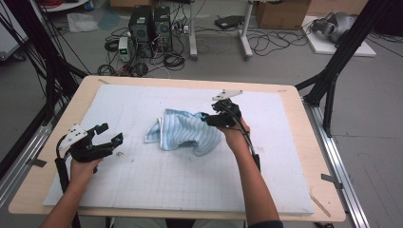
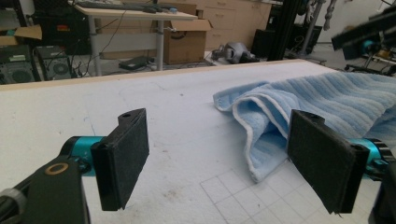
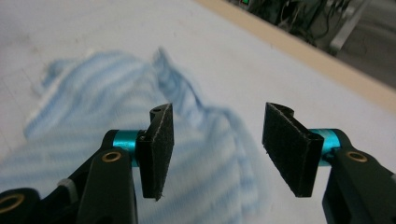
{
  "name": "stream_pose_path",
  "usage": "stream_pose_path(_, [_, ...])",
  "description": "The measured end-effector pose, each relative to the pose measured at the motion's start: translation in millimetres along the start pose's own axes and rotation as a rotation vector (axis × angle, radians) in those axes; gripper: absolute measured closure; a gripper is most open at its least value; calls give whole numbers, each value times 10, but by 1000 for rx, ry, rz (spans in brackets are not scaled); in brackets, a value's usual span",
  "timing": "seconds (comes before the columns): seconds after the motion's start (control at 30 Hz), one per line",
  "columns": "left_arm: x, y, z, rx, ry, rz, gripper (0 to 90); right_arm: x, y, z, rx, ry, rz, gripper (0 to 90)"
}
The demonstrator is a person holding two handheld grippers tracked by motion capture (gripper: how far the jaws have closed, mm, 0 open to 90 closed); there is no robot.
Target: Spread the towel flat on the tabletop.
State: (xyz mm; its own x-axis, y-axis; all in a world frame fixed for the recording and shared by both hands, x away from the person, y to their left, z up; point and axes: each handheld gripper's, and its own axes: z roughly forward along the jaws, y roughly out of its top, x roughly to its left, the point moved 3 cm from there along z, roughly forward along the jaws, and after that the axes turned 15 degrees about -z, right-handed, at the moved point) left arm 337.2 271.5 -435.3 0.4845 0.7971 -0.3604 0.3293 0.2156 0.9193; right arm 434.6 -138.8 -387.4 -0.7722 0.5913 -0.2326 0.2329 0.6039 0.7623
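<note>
My towel (image 1: 186, 132), light blue with ribbed stripes and a white hem, lies crumpled and partly folded over itself near the middle of the white gridded mat (image 1: 157, 180) that covers the counter (image 1: 304, 123).

My right gripper (image 1: 207, 118) sits at the towel's right edge, up over the raised fold. In the right gripper view its jaws stand apart with open air between the pads; the towel is blurred beneath them and nothing is pinched. I cannot tell whether a jaw tip brushes the cloth.

My left gripper (image 1: 110, 133) is well to the left of the towel, low over the bare mat. In the left gripper view its jaws are spread wide and empty, with the towel's hemmed corner (image 2: 254, 161) lying beyond them, nearer the right-hand pad.

Floor behind the counter: computer towers (image 1: 151, 29), loose cables, a cardboard box (image 1: 281, 13).
</note>
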Motion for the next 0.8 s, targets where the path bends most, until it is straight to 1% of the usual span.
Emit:
stream_pose_path(0.03, [-2, 0, 4, -1, 1, 3, 217, -15, -80, 4, 10, 20, 23, 428])
stream_pose_path(0.07, [-4, -1, 7, -1, 0, 3, 218, -20, -152, 22, 17, 59, 53, 418])
stream_pose_path(0.1, [-4, -2, 10, 0, -1, 4, 219, -18, -214, 53, 31, 92, 72, 405])
stream_pose_path(0.17, [-6, -7, 19, 3, -2, 2, 219, 32, -301, 142, 57, 157, 86, 397])
stream_pose_path(0.2, [-5, -9, 23, 4, -1, 3, 219, 70, -329, 198, 85, 168, 79, 414])
stream_pose_path(0.23, [-6, -11, 25, 5, -2, 4, 219, 112, -349, 258, 121, 179, 58, 470])
stream_pose_path(0.27, [-8, -12, 26, 6, -2, 2, 219, 158, -362, 322, 152, 200, 45, 563])
stream_pose_path(0.3, [-8, -13, 24, 8, -3, 4, 220, 205, -364, 374, 179, 222, 30, 690])
stream_pose_path(0.33, [-8, -12, 22, 6, -2, 3, 220, 234, -359, 407, 192, 226, -4, 790])
stream_pose_path(0.37, [-7, -10, 19, 6, -3, 2, 220, 268, -333, 433, 202, 209, -58, 862])
stream_pose_path(0.4, [-1, -9, 14, 8, -2, 3, 220, 298, -292, 431, 194, 203, -75, 892])
stream_pose_path(0.43, [3, -9, 14, 3, -1, -3, 220, 298, -245, 424, 175, 189, -83, 892])
stream_pose_path(0.47, [3, -9, 14, 3, -1, -3, 221, 275, -182, 406, 160, 164, -87, 892])
stream_pose_path(0.53, [8, -10, 15, 3, 0, -4, 220, 207, -80, 367, 147, 115, -97, 893])
stream_pose_path(0.57, [7, -9, 15, 2, 0, -2, 221, 170, -48, 349, 132, 92, -100, 893])
stream_pose_path(0.6, [6, -7, 14, 2, 0, 0, 222, 117, -8, 334, 124, 74, -79, 881])
stream_pose_path(0.63, [6, -7, 14, 2, 0, 0, 222, 49, 24, 326, 121, 30, -56, 735])
stream_pose_path(0.67, [7, -4, 11, 3, -1, -1, 222, -9, 35, 332, 122, 9, -29, 694])
stream_pose_path(0.7, [10, -4, 11, 3, 0, 0, 222, -46, 31, 344, 118, 7, -12, 660])
stream_pose_path(0.73, [12, -5, 13, 3, -1, -2, 222, -69, 14, 368, 124, 3, -7, 596])
stream_pose_path(0.77, [12, -6, 13, 5, -2, -2, 222, -79, -23, 416, 148, 16, 12, 524])
stream_pose_path(0.8, [11, -8, 15, 2, -1, -4, 222, -81, -64, 461, 169, 40, 31, 491])
